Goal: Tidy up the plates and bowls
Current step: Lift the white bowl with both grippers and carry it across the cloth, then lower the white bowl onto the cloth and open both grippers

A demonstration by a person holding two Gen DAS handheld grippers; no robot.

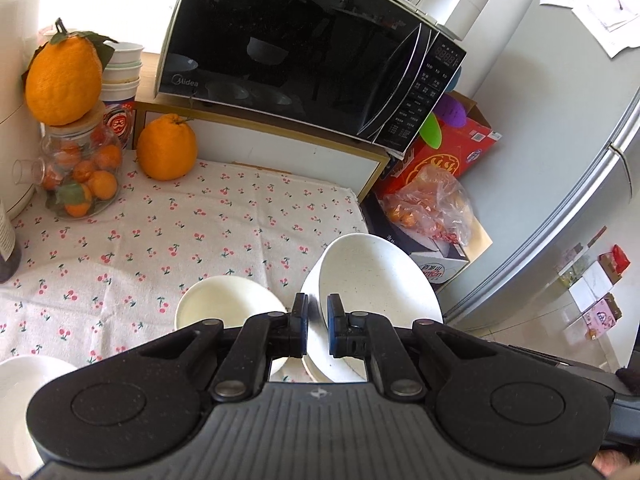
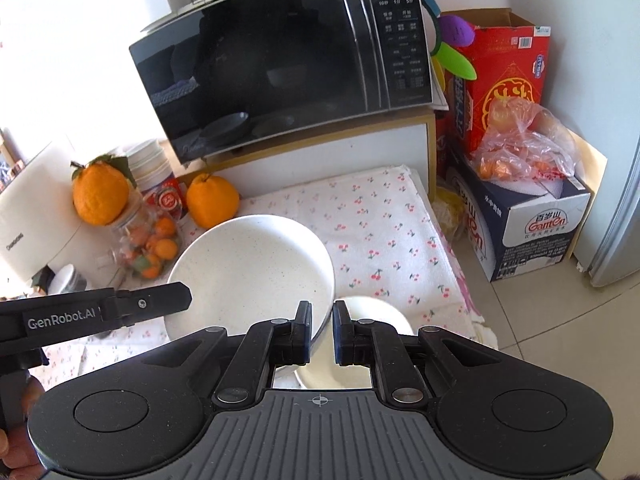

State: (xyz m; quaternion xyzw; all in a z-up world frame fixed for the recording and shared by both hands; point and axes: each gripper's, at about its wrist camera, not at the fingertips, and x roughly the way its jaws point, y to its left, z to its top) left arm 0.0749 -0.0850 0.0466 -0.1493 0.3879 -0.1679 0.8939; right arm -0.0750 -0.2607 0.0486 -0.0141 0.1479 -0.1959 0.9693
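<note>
We pinch the rim of a speckled white bowl (image 1: 372,276) in our left gripper (image 1: 318,330), tilted above a cream bowl (image 1: 228,300) on the cherry-print cloth (image 1: 168,240). Our right gripper (image 2: 322,332) clamps a white plate's (image 2: 248,272) near edge. Far left, a glass jar (image 1: 82,172) holds small oranges.

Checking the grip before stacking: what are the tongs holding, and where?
Left tongs and right tongs each pinch the speckled white plate by its rim.
</note>
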